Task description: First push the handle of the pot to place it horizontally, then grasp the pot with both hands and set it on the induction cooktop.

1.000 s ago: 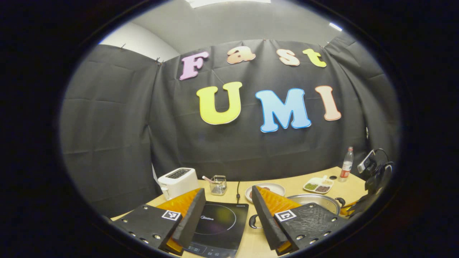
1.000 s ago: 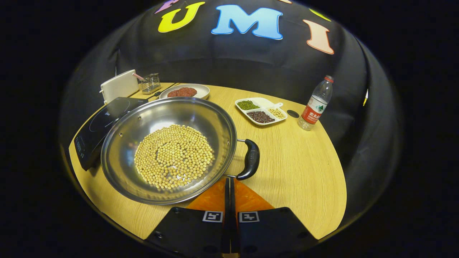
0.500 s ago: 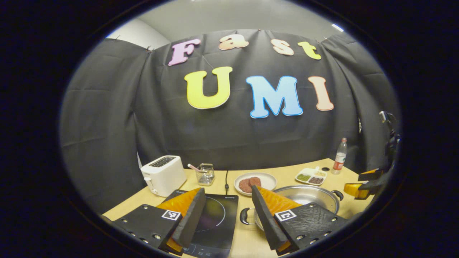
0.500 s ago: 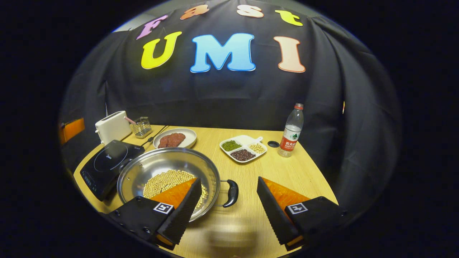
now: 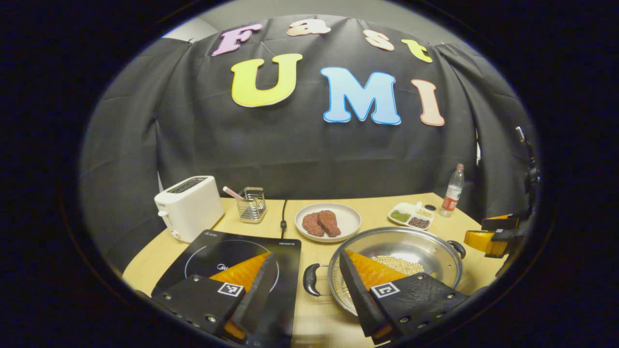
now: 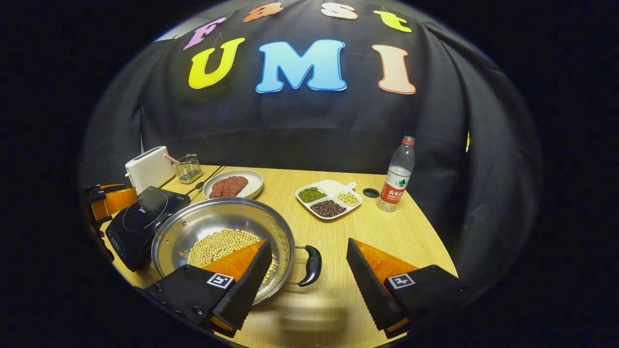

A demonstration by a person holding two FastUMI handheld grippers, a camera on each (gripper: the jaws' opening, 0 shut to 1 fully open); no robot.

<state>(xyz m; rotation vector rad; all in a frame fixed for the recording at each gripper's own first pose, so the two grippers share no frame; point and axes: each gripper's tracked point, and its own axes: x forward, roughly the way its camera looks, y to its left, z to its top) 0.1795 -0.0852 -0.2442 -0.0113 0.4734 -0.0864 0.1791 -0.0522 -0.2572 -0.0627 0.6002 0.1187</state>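
Wooden table (image 6: 387, 232), black-cloth booth: pot (image 6: 193, 227) of soybeans sits just right of the induction cooktop (image 5: 213, 246), not on it.
Left gripper (image 5: 307, 285) and right gripper (image 6: 309, 275) both spread wide, each straddling a side handle, nothing clamped. Risk, as judged: uneven closing or lift tilts the pot, spilling beans; a shallow bite on the rounded handles could slip.
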